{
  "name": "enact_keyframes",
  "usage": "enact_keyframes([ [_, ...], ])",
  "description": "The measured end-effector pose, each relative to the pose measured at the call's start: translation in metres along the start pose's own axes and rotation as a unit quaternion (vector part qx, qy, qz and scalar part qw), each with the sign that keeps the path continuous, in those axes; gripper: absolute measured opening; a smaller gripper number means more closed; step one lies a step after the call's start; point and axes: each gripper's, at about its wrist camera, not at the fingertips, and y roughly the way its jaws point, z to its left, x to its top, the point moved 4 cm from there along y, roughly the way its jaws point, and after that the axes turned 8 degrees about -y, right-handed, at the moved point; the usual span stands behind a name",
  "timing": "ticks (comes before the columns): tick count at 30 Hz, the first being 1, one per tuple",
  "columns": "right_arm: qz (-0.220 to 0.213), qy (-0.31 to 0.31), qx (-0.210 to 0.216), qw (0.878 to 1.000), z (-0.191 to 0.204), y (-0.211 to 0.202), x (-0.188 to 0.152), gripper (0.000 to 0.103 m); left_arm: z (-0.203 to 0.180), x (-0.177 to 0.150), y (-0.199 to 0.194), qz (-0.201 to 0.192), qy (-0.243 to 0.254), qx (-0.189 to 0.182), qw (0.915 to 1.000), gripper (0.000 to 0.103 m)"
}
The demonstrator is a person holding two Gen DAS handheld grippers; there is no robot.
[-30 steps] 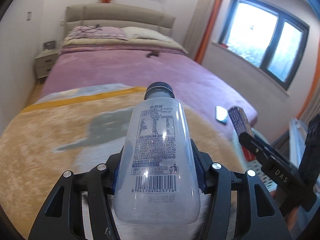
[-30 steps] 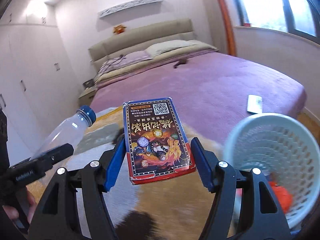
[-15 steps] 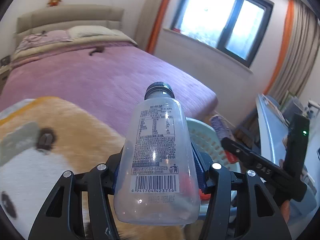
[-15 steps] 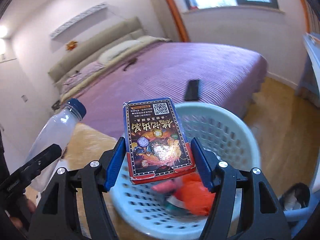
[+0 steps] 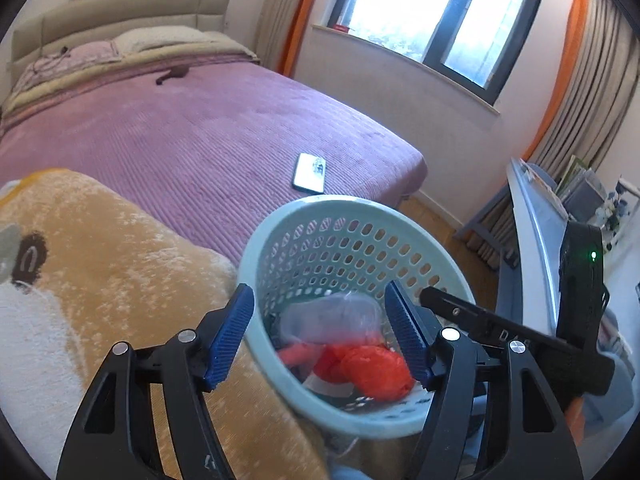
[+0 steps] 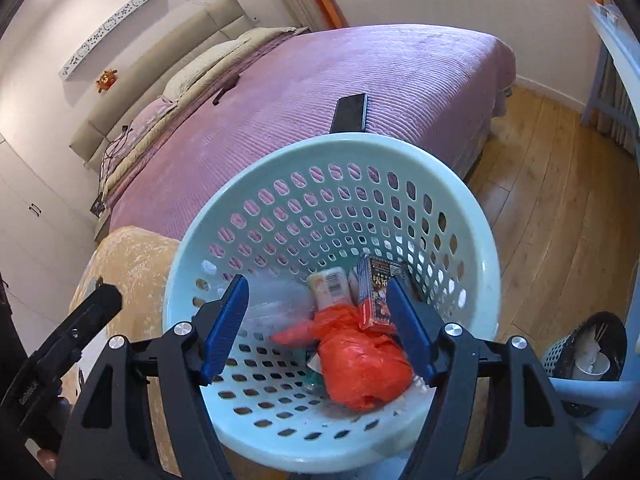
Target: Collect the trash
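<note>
A pale green perforated basket [image 5: 352, 208] [image 6: 476, 220] stands at the bed's foot. Inside lie a clear plastic bottle [image 5: 332, 314] [image 6: 276, 300], blurred in both views, a blue and red card box [image 6: 374, 292], an orange plastic bag [image 5: 368, 368] [image 6: 360, 364] and a small yellowish packet [image 6: 330, 282]. My left gripper [image 5: 320, 336] is open and empty over the basket's near left rim. My right gripper [image 6: 318, 326] is open and empty above the basket's inside. Each gripper shows at the edge of the other's view.
A purple bed [image 5: 192, 136] carries a phone [image 5: 310, 172] [image 6: 350, 112] near its foot. A tan plush blanket [image 5: 100, 264] lies left of the basket. A dark bin [image 6: 588, 356] stands on the wood floor [image 6: 560, 200] at right, by a light blue frame [image 5: 532, 216].
Both grippers opened over the basket. The bottle left my left gripper and the card box left my right one; both now lie in the basket.
</note>
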Motion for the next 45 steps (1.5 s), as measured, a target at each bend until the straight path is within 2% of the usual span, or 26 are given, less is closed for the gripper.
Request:
enact_keyframes([
  [5,0.000,-0.029,0.000,1.000,0.012,-0.013,-0.010,0.068,0.011,-0.009,-0.028,-0.017,-0.009,0.007,0.9998,0.066],
  [10,-0.021,-0.082,-0.001,0.996,0.040,-0.038,-0.024,0.068,0.029,-0.027,-0.069,-0.050,-0.005,0.049,0.9975,0.068],
  [13,-0.036,-0.113,0.009,0.993,0.060,-0.051,-0.033,0.068,0.039,-0.039,-0.100,-0.090,-0.009,0.084,0.9924,0.079],
  [15,-0.046,-0.127,0.004,0.991,0.074,-0.058,-0.040,0.068,0.043,-0.049,-0.120,-0.119,-0.006,0.113,0.9864,0.085],
  [21,-0.095,-0.180,-0.004,0.979,0.118,-0.087,-0.066,0.068,0.055,-0.069,-0.163,-0.180,-0.002,0.180,0.9671,0.089],
  [28,-0.179,-0.229,-0.025,0.957,0.151,-0.126,-0.088,0.068,0.078,-0.093,-0.209,-0.266,-0.028,0.234,0.9345,0.096],
  [30,-0.200,-0.230,-0.038,0.952,0.155,-0.133,-0.092,0.068,0.080,-0.099,-0.214,-0.276,-0.025,0.235,0.9319,0.096],
  [33,-0.223,-0.231,-0.041,0.946,0.159,-0.142,-0.098,0.068,0.083,-0.106,-0.218,-0.286,-0.020,0.254,0.9238,0.096],
  [38,-0.242,-0.239,-0.055,0.939,0.160,-0.149,-0.103,0.068,0.091,-0.117,-0.220,-0.283,-0.032,0.256,0.9239,0.096],
  [39,-0.243,-0.241,-0.057,0.938,0.159,-0.149,-0.105,0.068,0.094,-0.119,-0.221,-0.287,-0.037,0.264,0.9201,0.096],
  [42,-0.240,-0.235,-0.048,0.941,0.155,-0.148,-0.106,0.068,0.094,-0.118,-0.223,-0.293,-0.042,0.267,0.9173,0.096],
  [45,-0.241,-0.234,-0.045,0.941,0.153,-0.149,-0.106,0.068,0.093,-0.118,-0.220,-0.285,-0.038,0.270,0.9190,0.096],
])
